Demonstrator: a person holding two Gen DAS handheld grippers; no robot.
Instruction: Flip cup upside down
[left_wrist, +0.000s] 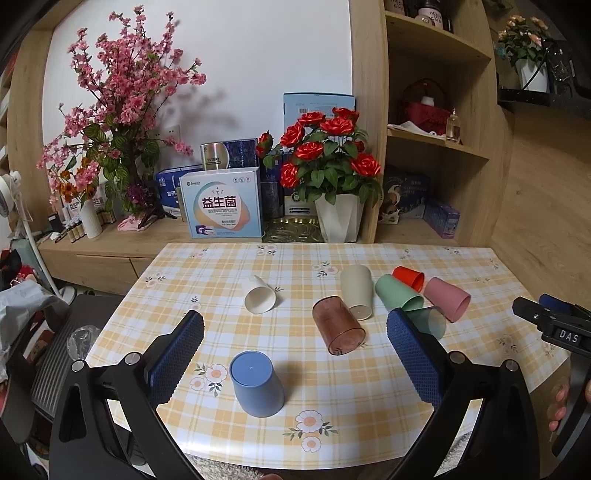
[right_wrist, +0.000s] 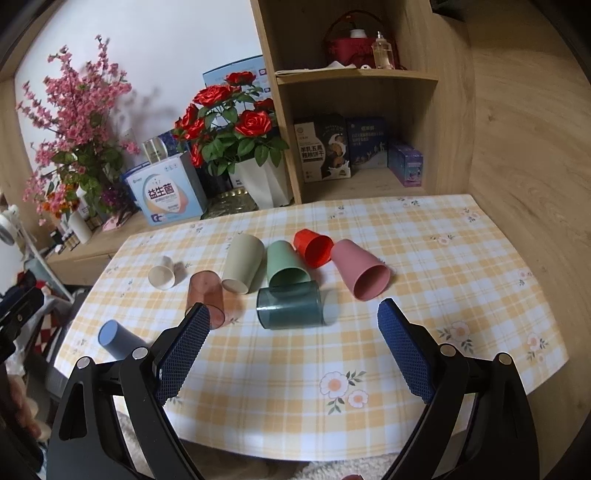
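Note:
A blue cup (left_wrist: 256, 384) stands upside down on the checked table (left_wrist: 258, 424), between and just ahead of my open left gripper (left_wrist: 295, 328). It also shows in the right wrist view (right_wrist: 116, 343). Several cups lie on their sides: white (left_wrist: 259, 295), clear brown (left_wrist: 338, 325), beige (left_wrist: 356, 291), green (left_wrist: 397, 291), red (left_wrist: 408, 278), pink (left_wrist: 447, 297), clear teal (right_wrist: 290, 304). My right gripper (right_wrist: 293, 314) is open and empty, hovering just short of the teal cup. The right gripper's body shows at the right edge of the left wrist view (left_wrist: 554, 325).
A sideboard behind the table holds a white pot of red roses (left_wrist: 328, 177), pink blossom branches (left_wrist: 118, 110) and a probiotic box (left_wrist: 223, 203). A wooden shelf unit (right_wrist: 354, 110) with boxes stands at the back right. A wooden wall (right_wrist: 524, 147) borders the table's right side.

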